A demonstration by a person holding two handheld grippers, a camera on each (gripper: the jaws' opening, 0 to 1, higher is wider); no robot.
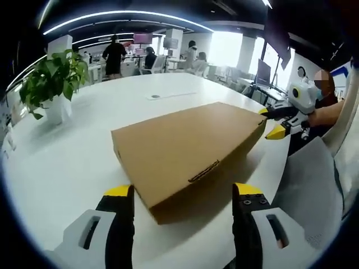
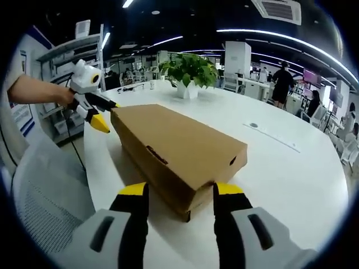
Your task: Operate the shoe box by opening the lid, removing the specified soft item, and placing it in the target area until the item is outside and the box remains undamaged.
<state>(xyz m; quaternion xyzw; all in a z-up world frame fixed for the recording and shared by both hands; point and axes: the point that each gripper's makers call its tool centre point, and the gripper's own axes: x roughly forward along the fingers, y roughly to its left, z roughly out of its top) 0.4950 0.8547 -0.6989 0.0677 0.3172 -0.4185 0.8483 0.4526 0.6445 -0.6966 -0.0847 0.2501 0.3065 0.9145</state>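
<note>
Plain brown shoe box (image 1: pixel 188 148), white table (image 1: pixel 67 162), green plant (image 1: pixel 53 75).

Bright ceiling strips, window glare — sharp centre, fisheye-warped edges

A large white table (image 1: pixel 168 84) fills an open office. A potted plant (image 1: pixel 53 84) stands on it. Beyond the plant, curved ceiling light strips (image 1: pixel 123 14), desks, seated and standing people, and bright windows (image 1: pixel 227 47).

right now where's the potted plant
In the left gripper view the potted plant stands on the white table at far left, beyond the closed shoe box.
</note>
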